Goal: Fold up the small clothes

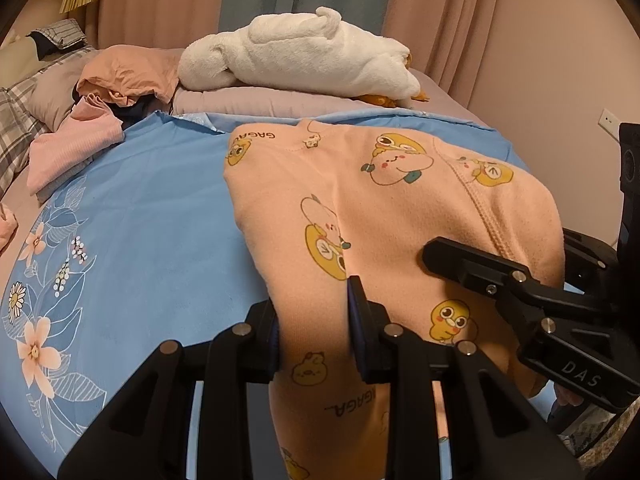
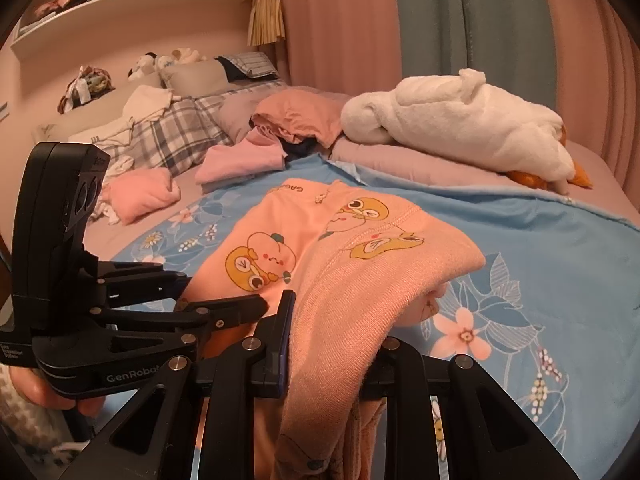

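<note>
Bed: blue floral sheet, pink curtains hanging behind | left gripper and right gripper each clenching peach garment | garment's lower end running out of frame.

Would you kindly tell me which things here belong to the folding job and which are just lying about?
In the job:
peach cartoon garment
left tongs
right tongs
blue floral sheet

Lying about:
white plush goose
pink folded clothes
plaid pillow

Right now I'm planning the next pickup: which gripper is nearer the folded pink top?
Left. The left gripper sits on the side of the folded pink top; the right gripper is farther across.
</note>
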